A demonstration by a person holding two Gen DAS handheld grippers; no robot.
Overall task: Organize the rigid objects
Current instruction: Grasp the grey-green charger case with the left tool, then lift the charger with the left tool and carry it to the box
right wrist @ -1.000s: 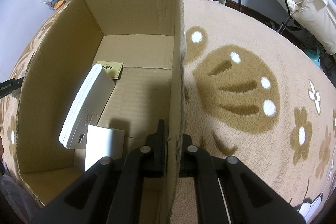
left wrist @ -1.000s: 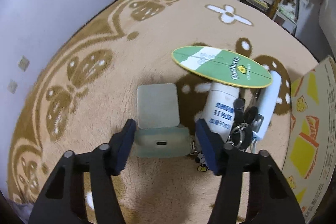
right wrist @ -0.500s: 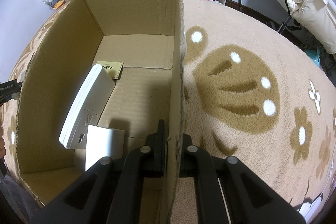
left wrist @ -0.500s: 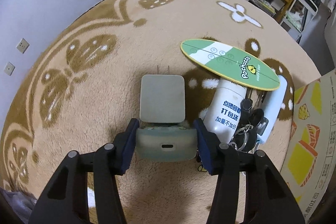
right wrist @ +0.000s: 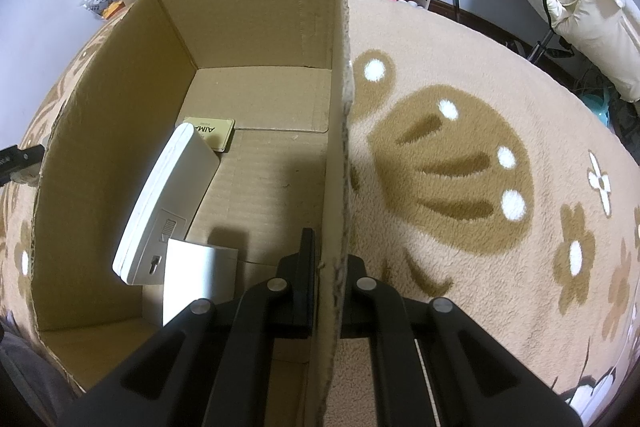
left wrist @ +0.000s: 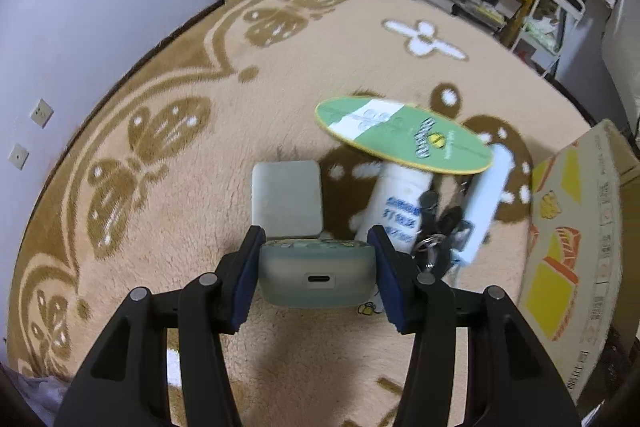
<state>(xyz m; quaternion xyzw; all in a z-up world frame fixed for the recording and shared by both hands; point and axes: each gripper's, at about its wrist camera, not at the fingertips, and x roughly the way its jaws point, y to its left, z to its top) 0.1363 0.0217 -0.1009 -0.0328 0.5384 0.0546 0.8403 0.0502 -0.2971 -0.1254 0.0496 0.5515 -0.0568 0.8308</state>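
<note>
Left tongs [left wrist: 316, 267] hold a pale green rounded plastic case with a charging port [left wrist: 318, 279], blue pads [left wrist: 245, 277] pressed on both its short sides, case apparently just clear of the beige plush rug with brown butterfly pattern [left wrist: 168, 99]. Just beyond the case lies a grey-green square flat charger block [left wrist: 287, 199], touching or nearly touching the case's far edge; cannot tell which. Right of it, a clutter: white cylindrical bottle with blue print [left wrist: 400, 203], black key bunch with metal ring [left wrist: 436, 231], white slim tube [left wrist: 486, 203], and a green oval surfboard-shaped board with yellow rim [left wrist: 404, 135] resting on top of the bottle. Printed side of the open brown cardboard box [left wrist: 572, 239] stands at the right edge.

Right tongs [right wrist: 326, 267] are clamped narrow on the box's right wall [right wrist: 338, 131], one finger inside, one outside, steadying it. Inside on the box floor: a white square card [right wrist: 200, 275], a white flat device with a keyhole mount [right wrist: 168, 211] leaning on the left wall, a small yellow-tan tin [right wrist: 212, 133] further back.

Risks:
- smooth rounded case could slip or rotate out of the pads during carry, grip is on curved ends
- something small dangles under the case near the keys; may snag
- swinging right could knock the green board off the bottle
- thin wall may bend if right tongs pull
</note>
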